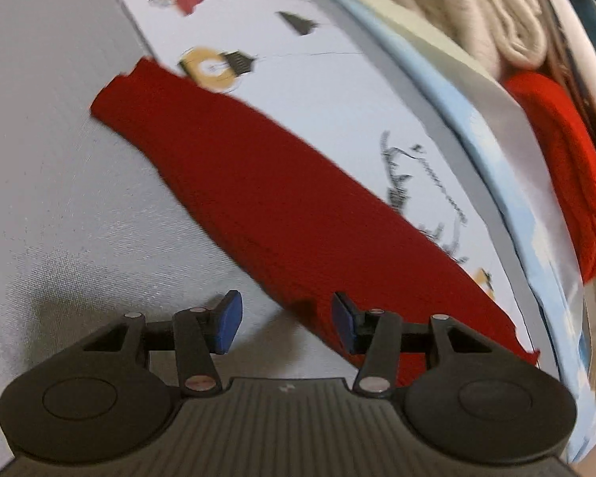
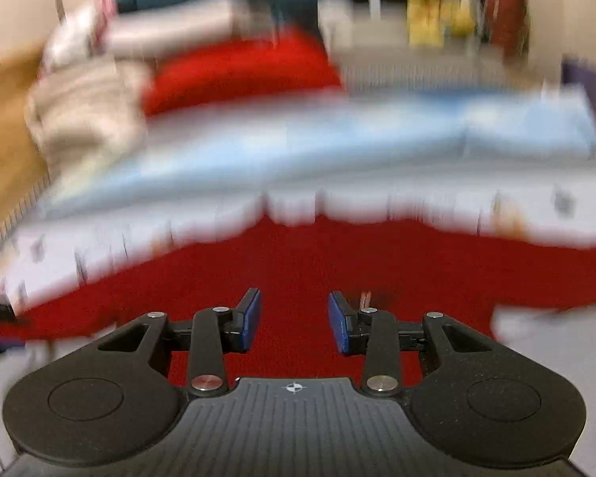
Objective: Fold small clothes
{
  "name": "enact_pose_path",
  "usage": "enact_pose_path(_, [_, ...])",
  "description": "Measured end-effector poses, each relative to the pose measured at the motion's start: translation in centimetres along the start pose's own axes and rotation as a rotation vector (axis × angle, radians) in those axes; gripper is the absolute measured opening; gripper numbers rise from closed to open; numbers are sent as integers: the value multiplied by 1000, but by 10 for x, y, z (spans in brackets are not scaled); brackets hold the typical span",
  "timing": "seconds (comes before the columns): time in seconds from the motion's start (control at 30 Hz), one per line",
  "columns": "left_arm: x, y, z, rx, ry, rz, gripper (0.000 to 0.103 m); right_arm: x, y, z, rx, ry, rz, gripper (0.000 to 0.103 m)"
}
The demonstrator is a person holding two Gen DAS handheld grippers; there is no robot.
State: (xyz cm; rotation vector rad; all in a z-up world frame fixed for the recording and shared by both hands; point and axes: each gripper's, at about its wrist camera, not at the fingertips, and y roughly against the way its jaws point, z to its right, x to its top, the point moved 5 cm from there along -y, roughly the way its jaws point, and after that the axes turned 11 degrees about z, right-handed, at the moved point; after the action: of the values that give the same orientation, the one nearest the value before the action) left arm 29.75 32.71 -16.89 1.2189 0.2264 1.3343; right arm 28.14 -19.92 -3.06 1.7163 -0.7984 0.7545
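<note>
A dark red knit garment (image 1: 258, 198) lies as a long flat strip, slanting across the grey surface (image 1: 59, 159) and a white cloth with printed pictures (image 1: 298, 59). My left gripper (image 1: 286, 324) is open just over the strip's near edge. Its right pad (image 1: 343, 326) stands in front of the red knit and nothing is pinched. The right wrist view is blurred. There the red garment (image 2: 337, 270) fills the foreground under my right gripper (image 2: 294, 326), whose jaws stand apart with nothing between the pads.
Behind the printed cloth (image 2: 218, 222) lies a light blue folded cloth (image 1: 476, 139) (image 2: 337, 139). Past it sit a beige knit pile (image 1: 476, 12) (image 2: 87, 107) and a brighter red knit (image 1: 556, 151) (image 2: 250, 67). Blurred shelves and yellow items (image 2: 437, 16) stand at the back.
</note>
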Motion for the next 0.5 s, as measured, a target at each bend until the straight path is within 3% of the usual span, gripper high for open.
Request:
enact_pose_path(0.1, [5, -9, -9, -1, 65, 8, 54, -10, -23, -6, 76, -63, -50, 38])
enact_pose_path(0.2, [6, -18, -13, 23, 112, 8, 54, -14, -41, -8, 64, -5, -66, 38])
enact_pose_path(0.27, [6, -21, -8, 49, 93, 3, 54, -18, -52, -2, 76, 6, -105, 38])
enact_pose_path(0.3, [7, -22, -4, 74, 57, 0, 48, -20, -56, 0, 76, 6, -125, 38])
enact_pose_path(0.33, [7, -21, 1, 95, 23, 5, 20, -21, -60, 4, 72, 4, -139, 38])
enact_pose_path(0.4, [7, -20, 8, 129, 4, 27, 11, -18, -65, 9, 54, -2, -131, 38])
enact_pose_path(0.5, [13, -4, 33, 169, -76, 120, 8, -16, -71, 17, 40, -2, -128, 38])
